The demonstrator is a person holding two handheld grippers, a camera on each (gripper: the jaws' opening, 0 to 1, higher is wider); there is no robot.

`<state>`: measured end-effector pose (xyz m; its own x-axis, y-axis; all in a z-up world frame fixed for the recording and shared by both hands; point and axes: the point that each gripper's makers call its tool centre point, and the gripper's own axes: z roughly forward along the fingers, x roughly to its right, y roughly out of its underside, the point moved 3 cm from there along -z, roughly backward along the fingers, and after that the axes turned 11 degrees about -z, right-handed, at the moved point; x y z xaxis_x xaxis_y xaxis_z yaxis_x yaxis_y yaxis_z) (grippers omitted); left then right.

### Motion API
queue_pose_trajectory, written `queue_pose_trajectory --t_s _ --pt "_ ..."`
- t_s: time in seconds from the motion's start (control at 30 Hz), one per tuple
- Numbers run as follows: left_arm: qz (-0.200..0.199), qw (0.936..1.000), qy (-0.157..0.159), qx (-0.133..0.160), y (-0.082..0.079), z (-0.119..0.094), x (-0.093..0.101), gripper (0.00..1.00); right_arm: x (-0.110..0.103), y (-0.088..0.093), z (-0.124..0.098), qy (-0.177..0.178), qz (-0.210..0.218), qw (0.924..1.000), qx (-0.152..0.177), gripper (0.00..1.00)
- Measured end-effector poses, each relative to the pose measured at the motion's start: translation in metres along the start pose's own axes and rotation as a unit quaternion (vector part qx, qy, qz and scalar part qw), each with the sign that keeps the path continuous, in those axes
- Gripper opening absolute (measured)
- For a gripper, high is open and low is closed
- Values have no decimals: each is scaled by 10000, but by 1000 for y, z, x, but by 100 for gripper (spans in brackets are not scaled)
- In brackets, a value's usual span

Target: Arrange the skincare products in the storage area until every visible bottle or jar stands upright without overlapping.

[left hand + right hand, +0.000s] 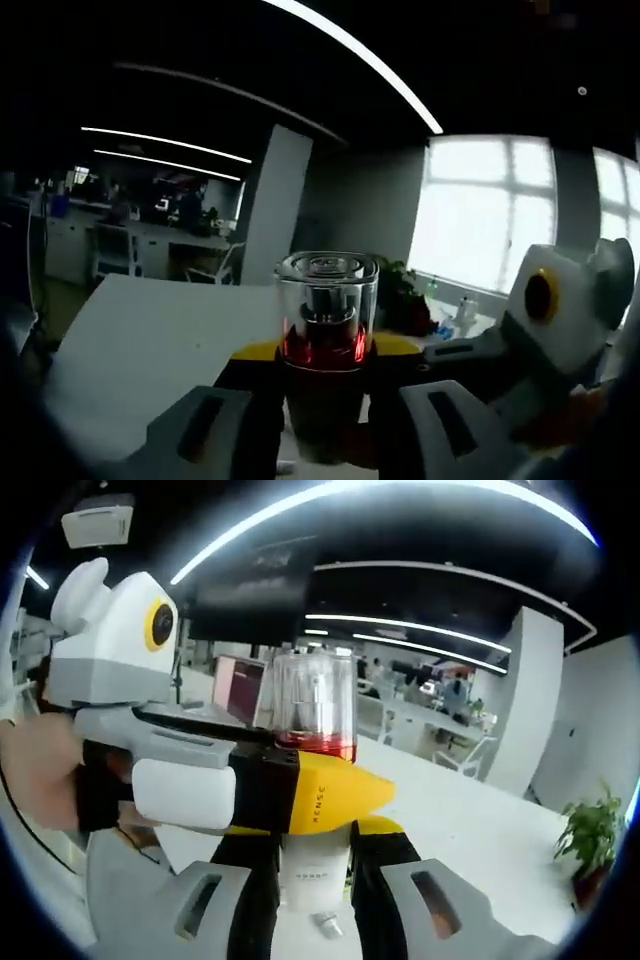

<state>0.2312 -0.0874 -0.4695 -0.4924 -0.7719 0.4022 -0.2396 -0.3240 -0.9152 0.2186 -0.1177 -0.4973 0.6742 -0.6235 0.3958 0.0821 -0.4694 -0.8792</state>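
My left gripper (330, 790) hides the middle of the bottle (314, 705); my right gripper (316, 880) covers its sides. The lower label text is too small to read. Background desks (150, 235) are dim, possibly occupied.

White table (150, 340) with a plain matte top, seen from a low angle. Its far edge runs just in front of a potted plant (400, 295). In the right gripper view the same white surface (470, 820) stretches toward a potted plant (590, 840) standing near its far corner.
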Motion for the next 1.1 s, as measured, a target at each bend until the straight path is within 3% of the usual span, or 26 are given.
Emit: queue_pose_trajectory --t_s 0.17,0.3,0.47,0.57,0.6,0.67,0.73,0.77,0.87,0.97,1.0,1.1 --pt "-278 9985 369 -297 2 2 0 27 -1 2 -2 -94 43 9999 30 26" --pt "-726 9930 794 -494 3 1 1 27 -4 0 -6 -350 -312 9988 167 27" --pt "-545 9864 1355 -750 2 -1 10 26 -7 -4 -12 -940 -300 9936 552 31" --pt "-280 9815 1651 -922 7 -4 15 26 -5 -3 -14 -1633 174 9840 691 32" --pt "-287 9794 1765 -943 7 -6 17 26 -3 -2 -16 -2012 309 9761 761 32" --pt "-253 9742 2006 -1000 6 -9 29 26 -3 -2 -20 -2419 353 9654 911 32" --pt "-122 9740 2012 -1030 6 -9 20 26 -4 -1 -24 -2804 442 9531 1050 32" --pt "-157 9692 2226 -1042 6 -10 27 26 -4 0 -26 -2995 431 9465 1122 32" --pt "29 9584 2615 -1146 11 -15 40 26 -9 2 -32 -3360 443 9334 1181 32" --pt "121 9479 2923 -1258 15 -21 53 26 -16 2 -41 -3788 497 9151 1285 31" --pt "127 9462 2977 -1258 15 -22 55 26 -15 2 -42 -3751 474 9160 1340 30" --pt "271 9386 3161 -1354 15 -26 60 26 -14 1 -48 -3808 395 9090 1649 29"
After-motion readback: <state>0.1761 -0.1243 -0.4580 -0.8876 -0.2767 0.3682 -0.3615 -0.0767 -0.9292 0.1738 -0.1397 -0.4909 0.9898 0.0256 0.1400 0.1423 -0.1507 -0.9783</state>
